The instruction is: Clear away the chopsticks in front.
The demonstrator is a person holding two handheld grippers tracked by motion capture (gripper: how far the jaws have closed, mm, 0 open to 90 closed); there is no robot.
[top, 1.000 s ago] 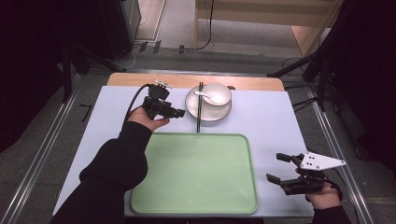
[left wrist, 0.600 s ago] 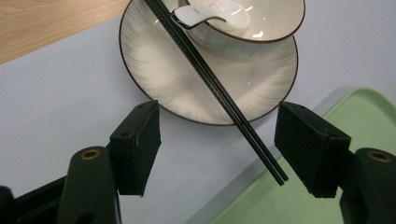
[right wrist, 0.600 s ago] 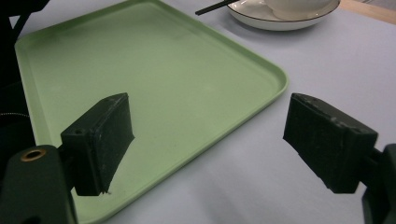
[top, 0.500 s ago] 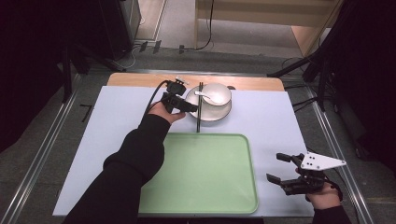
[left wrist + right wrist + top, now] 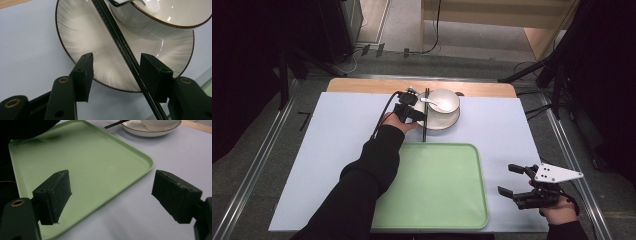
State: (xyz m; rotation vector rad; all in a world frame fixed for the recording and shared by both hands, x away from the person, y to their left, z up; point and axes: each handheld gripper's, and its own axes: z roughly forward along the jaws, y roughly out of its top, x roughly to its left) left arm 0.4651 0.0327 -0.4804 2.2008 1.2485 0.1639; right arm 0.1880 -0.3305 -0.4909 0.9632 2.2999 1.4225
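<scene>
A pair of black chopsticks (image 5: 117,40) lies across the left part of a white plate (image 5: 82,32) with a dark rim, running from the plate's far edge down past its near edge toward the tray; a white bowl (image 5: 443,100) sits on the plate with a white spoon (image 5: 434,104) inside it. The left gripper (image 5: 116,68) is at the plate's near-left edge, its jaws apart and straddling the chopsticks, which pass just beside the right-hand jaw in the left gripper view; whether they touch it I cannot tell. A dark-sleeved forearm (image 5: 362,185) reaches in from the bottom to that gripper. Nearer the person lies a light green tray (image 5: 437,220), bare; all rests on the pale blue surface (image 5: 337,130). The right gripper (image 5: 512,181) hovers near the tray's right near corner, jaws wide apart, holding nothing; its grey three-cornered plate (image 5: 557,174) shows on top.
</scene>
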